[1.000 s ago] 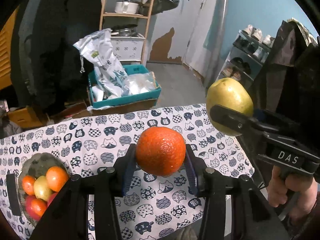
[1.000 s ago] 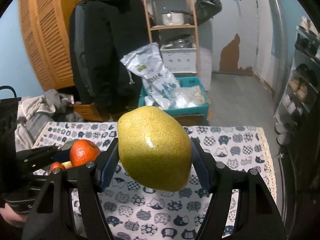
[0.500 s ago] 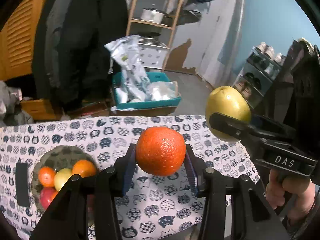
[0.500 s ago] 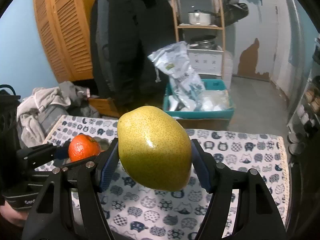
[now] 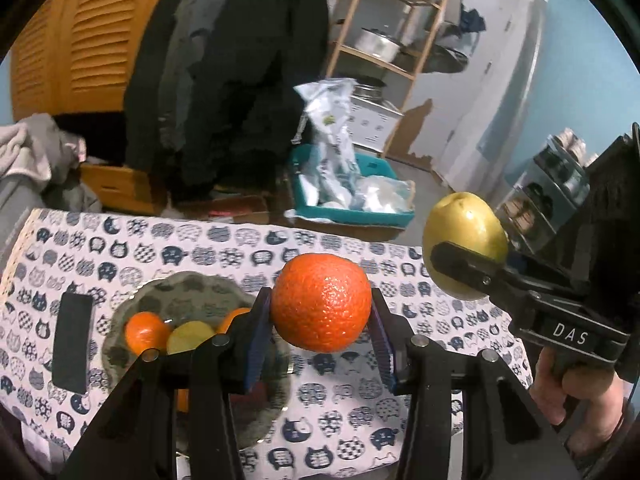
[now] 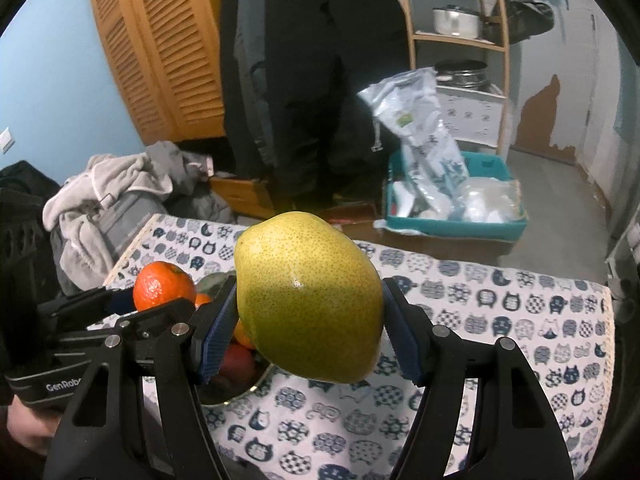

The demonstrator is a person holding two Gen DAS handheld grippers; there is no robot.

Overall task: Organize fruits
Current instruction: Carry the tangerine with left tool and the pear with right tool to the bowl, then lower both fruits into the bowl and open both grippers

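My left gripper (image 5: 320, 330) is shut on an orange mandarin (image 5: 322, 302), held in the air above the table. Below and left of it lies a dark plate (image 5: 192, 292) with several fruits, among them an orange one (image 5: 146, 332) and a yellow one (image 5: 190, 336). My right gripper (image 6: 308, 336) is shut on a yellow-green pear (image 6: 306, 302); the left wrist view shows that pear (image 5: 464, 248) at the right, beside the mandarin. In the right wrist view the mandarin (image 6: 164, 286) sits at the left, over the plate (image 6: 240, 394).
A cat-print cloth (image 5: 400, 420) covers the table. A black flat object (image 5: 72, 342) lies left of the plate. Beyond the far edge stand a teal box of bags (image 5: 352, 196), a dark coat (image 5: 240, 80), a wooden shelf (image 5: 400, 40) and a pile of clothes (image 6: 104, 208).
Both grippers have swung to the left with their fruits. The plate has slid from the left edge of the left wrist view to under the mandarin.
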